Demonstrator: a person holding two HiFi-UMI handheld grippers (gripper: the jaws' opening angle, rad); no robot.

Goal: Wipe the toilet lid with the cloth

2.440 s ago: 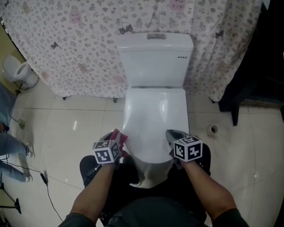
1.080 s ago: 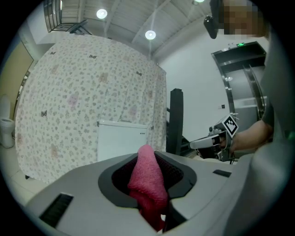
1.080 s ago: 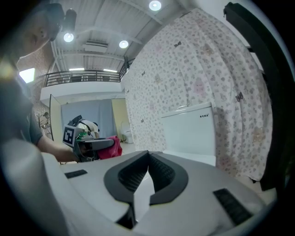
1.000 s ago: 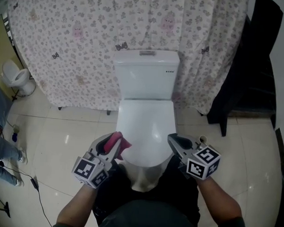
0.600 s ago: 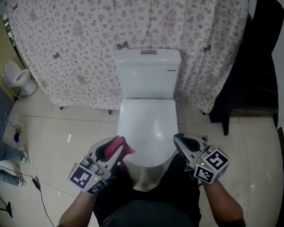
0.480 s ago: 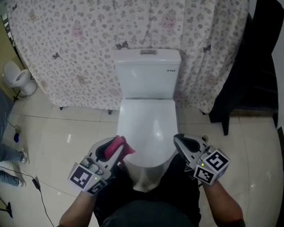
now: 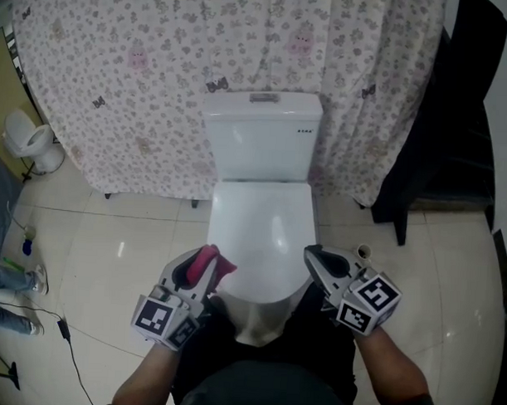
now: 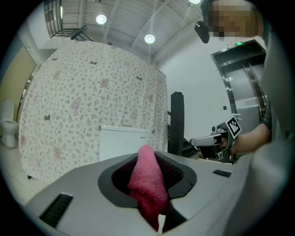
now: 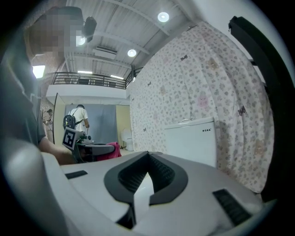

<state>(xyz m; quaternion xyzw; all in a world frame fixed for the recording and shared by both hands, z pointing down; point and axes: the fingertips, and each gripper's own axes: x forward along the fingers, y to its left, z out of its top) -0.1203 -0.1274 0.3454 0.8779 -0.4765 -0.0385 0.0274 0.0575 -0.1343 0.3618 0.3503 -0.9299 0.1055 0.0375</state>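
The white toilet stands in the middle of the head view, its lid (image 7: 261,223) down and the tank (image 7: 262,135) behind it. My left gripper (image 7: 203,260) hovers at the lid's front left corner, shut on a pink cloth (image 7: 211,264). In the left gripper view the cloth (image 8: 147,179) bulges up between the jaws, with the tank (image 8: 122,143) beyond. My right gripper (image 7: 314,258) sits at the lid's front right corner, jaws shut with nothing between them. The right gripper (image 9: 147,156) points toward the tank (image 9: 191,140).
A flowered curtain (image 7: 158,70) hangs behind the toilet. Dark hanging fabric (image 7: 438,146) fills the right side. A small white fixture (image 7: 32,136) stands at the far left. A small cup (image 7: 362,252) sits on the tiled floor right of the toilet; a cable (image 7: 62,328) lies at the left.
Both grippers have drawn back slightly from the lid's front edge and the view has pulled away. The left gripper still holds the pink cloth; the right stays shut.
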